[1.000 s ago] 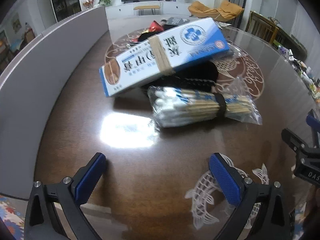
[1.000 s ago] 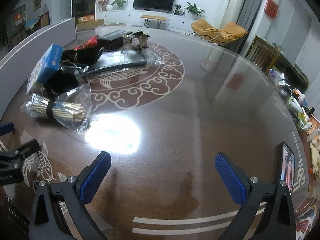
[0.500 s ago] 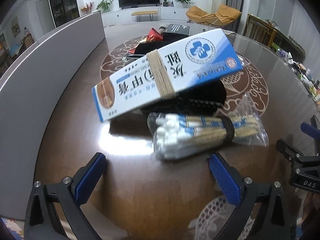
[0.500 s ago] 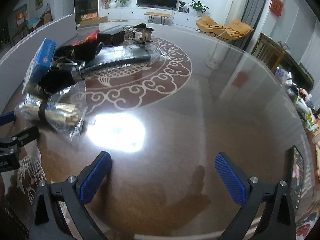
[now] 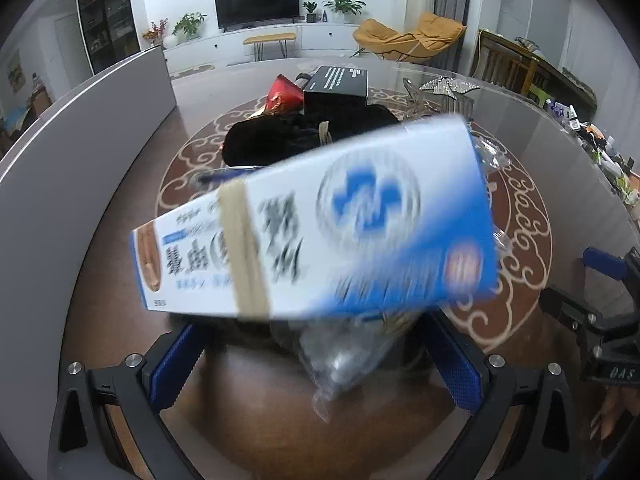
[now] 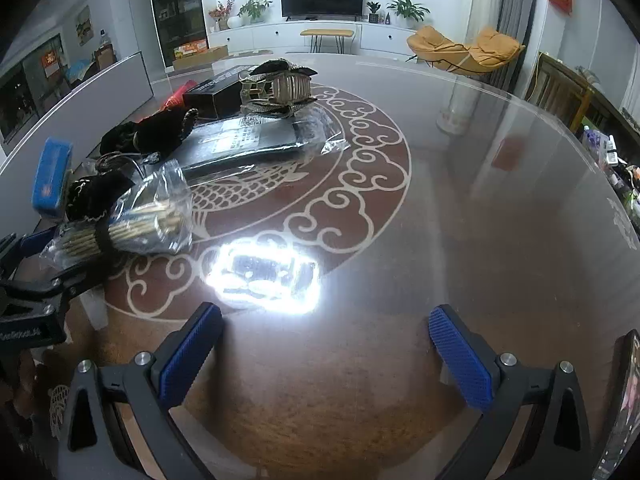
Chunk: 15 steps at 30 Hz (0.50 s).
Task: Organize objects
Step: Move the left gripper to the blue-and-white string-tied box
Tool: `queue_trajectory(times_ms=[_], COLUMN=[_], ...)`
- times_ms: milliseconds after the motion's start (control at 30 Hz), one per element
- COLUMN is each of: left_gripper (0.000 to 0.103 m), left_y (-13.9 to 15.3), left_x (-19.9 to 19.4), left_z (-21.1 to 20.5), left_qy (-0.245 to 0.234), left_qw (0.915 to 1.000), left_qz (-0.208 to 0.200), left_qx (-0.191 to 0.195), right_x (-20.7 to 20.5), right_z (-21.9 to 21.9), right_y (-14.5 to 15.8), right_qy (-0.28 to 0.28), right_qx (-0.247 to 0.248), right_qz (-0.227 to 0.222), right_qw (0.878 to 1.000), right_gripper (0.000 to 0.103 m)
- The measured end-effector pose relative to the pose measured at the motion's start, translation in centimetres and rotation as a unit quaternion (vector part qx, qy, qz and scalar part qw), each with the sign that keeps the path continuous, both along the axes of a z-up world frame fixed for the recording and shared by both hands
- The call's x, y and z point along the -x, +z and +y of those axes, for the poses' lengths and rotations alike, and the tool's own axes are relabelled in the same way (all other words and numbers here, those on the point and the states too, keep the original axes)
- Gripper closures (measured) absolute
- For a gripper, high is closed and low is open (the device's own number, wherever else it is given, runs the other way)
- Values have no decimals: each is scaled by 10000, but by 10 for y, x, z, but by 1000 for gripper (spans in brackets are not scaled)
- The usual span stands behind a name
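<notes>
A blue-and-white carton [image 5: 320, 232] with a tan band fills the left wrist view, blurred and propped on a black pouch [image 5: 296, 136]. Under its near edge lies a clear bag of cotton swabs [image 5: 344, 356], and my left gripper [image 5: 316, 364] stands open with a blue pad on either side of that bag. In the right wrist view the swab bag [image 6: 128, 228] and the carton [image 6: 52, 180] sit at the far left. My right gripper [image 6: 324, 360] is open over bare glossy table, holding nothing.
Further back lie a black box [image 6: 216, 96], a flat black package in plastic [image 6: 256, 140], a beaded ornament [image 6: 280, 86] and a red wrapper [image 5: 284, 94]. A grey wall panel [image 5: 80, 152] curves along the left. A phone [image 6: 624, 400] rests at the right table edge.
My left gripper has moved forward to the pile, so the carton looms large and the swab bag now lies between its open fingers. The right gripper has drifted slightly forward.
</notes>
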<state>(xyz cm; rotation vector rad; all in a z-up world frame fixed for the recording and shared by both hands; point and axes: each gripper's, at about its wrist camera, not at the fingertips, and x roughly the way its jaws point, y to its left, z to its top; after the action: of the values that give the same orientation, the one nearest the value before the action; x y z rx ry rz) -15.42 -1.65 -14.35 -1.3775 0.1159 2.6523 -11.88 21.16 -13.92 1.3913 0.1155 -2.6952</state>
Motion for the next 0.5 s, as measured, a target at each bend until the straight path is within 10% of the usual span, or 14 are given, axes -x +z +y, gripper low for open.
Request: queue_trajectory(times_ms=[500], left_gripper=[0], left_y=[-2], left_x=[-4], left_z=[-1], left_qy=[-61], left_qw=[10000], left_qz=[15], left_qx=[-18], right_x=[0], right_z=[-3], right_y=[0], right_qy=[2], right_qx=[8], right_qz=[12], right_qw=[10000], right_gripper=[0])
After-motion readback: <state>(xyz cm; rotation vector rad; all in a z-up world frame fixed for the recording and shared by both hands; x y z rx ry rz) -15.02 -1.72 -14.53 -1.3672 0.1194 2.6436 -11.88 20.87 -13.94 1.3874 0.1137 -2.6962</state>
